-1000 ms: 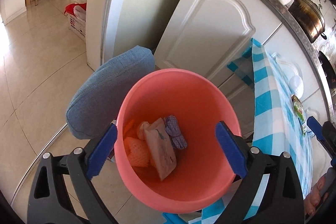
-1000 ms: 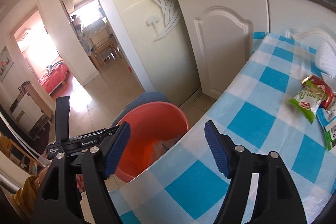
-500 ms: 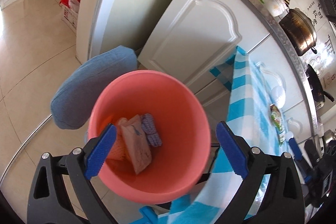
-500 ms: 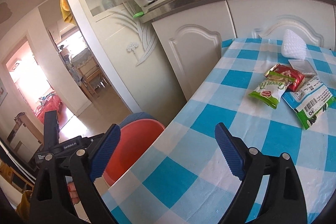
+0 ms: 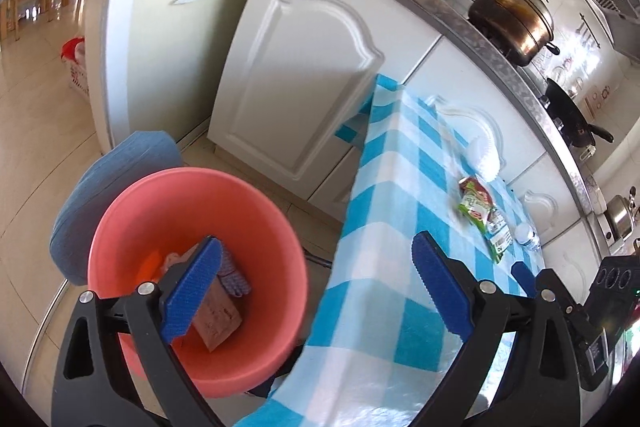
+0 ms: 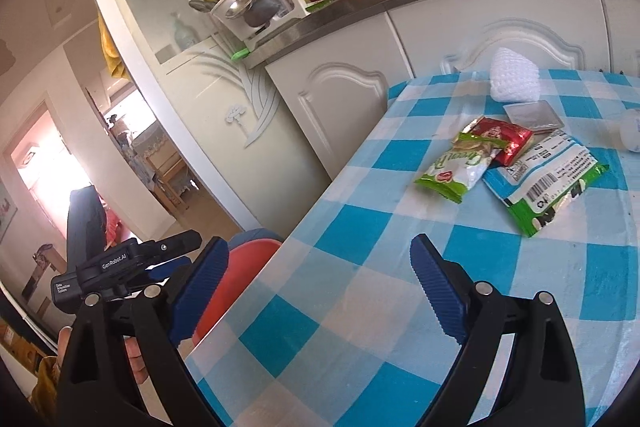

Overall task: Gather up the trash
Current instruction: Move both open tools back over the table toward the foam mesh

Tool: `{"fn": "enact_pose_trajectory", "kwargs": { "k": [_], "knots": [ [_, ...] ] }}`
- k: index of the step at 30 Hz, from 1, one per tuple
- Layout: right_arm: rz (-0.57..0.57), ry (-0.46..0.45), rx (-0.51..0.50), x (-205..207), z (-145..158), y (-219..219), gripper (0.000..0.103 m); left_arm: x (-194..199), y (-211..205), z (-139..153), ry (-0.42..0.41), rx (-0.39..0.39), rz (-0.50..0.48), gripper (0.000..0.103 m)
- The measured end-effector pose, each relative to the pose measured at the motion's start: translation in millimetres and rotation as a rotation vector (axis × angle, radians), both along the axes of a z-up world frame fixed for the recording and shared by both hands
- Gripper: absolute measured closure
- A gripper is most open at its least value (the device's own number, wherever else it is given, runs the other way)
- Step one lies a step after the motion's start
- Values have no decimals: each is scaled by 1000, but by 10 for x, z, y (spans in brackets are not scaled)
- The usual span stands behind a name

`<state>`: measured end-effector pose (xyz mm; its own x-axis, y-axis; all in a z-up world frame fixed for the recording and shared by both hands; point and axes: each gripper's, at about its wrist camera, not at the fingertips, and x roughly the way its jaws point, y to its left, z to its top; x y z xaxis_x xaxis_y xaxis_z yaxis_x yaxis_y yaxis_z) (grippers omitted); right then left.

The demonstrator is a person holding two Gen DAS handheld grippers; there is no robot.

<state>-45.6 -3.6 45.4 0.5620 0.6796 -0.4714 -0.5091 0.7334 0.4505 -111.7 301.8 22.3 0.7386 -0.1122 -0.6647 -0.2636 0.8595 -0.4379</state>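
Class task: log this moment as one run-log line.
left gripper: open, empty | right gripper: open, empty | bucket: holds trash | wrappers: on table

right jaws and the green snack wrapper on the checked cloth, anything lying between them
Nothing: in the right wrist view only bare blue-and-white checked tablecloth lies between the open right gripper and the green snack wrapper.

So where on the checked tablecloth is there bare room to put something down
The near half of the checked tablecloth is bare, from the edge beside the pink bucket up to the green snack packet. Beyond that it is crowded: red wrapper, green and white wrapper, a small flat tin and white foam net sit together.
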Motion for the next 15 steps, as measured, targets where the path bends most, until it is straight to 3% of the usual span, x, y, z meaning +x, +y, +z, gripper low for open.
{"fn": "enact_pose_trajectory", "kwargs": {
  "k": [8, 15],
  "knots": [
    [-123, 16, 53, 150, -54, -609, 12, 443, -557, 294, -48, 21, -105, 7],
    [-280, 15, 129, 264, -27, -1305, 12, 1233, -1327, 440, -49, 28, -257, 7]
  ]
}}
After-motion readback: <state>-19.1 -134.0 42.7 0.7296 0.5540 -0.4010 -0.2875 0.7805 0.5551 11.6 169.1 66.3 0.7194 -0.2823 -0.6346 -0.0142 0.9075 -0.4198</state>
